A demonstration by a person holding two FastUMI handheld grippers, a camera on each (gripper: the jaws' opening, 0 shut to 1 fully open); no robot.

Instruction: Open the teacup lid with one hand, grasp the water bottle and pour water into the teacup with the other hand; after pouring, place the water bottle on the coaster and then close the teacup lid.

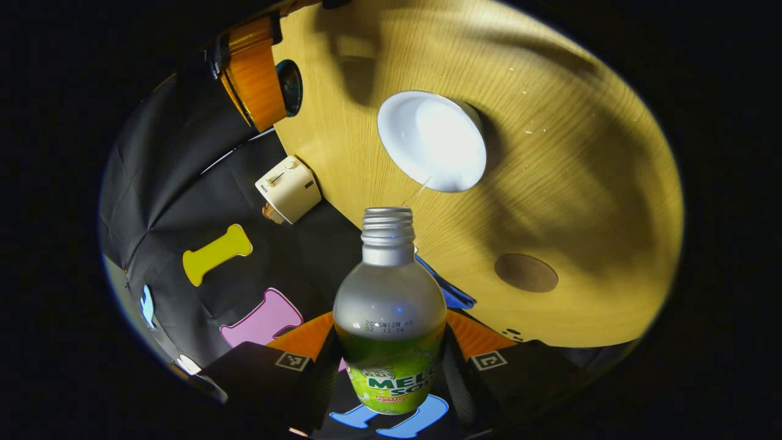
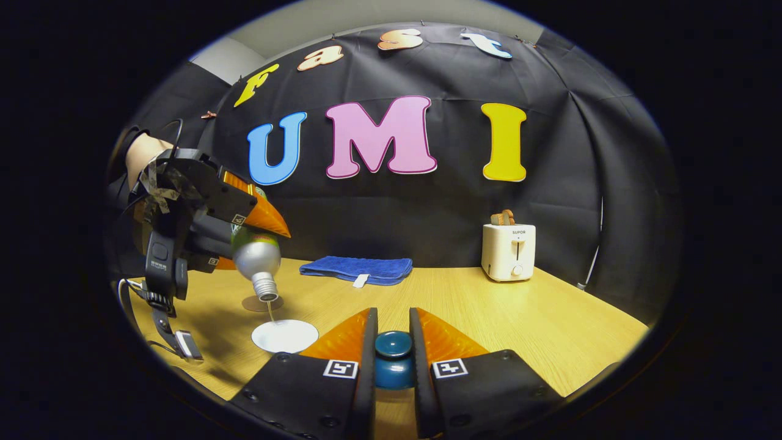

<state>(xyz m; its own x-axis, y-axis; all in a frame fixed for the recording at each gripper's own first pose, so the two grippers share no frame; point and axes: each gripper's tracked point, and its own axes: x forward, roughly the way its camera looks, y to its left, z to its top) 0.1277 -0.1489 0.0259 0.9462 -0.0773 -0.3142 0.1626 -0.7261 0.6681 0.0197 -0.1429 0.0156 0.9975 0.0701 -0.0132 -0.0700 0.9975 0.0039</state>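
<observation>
My left gripper (image 2: 244, 235) clamps the bottle (image 2: 256, 256), tipped mouth-down above the white cup (image 2: 285, 335), with a thin stream falling into it. I should hold the tilt gentle and the mouth over the cup's middle. The coaster (image 2: 261, 303) waits just behind the cup. My right gripper (image 2: 394, 345) is clenched on the blue lid (image 2: 393, 357), kept aside, clear of the pour.

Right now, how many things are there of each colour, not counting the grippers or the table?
White: 2, the teacup and the toaster
Blue: 2, the teacup lid and the folded cloth
Silver and green: 1, the water bottle
Brown: 1, the coaster
Total: 6
</observation>
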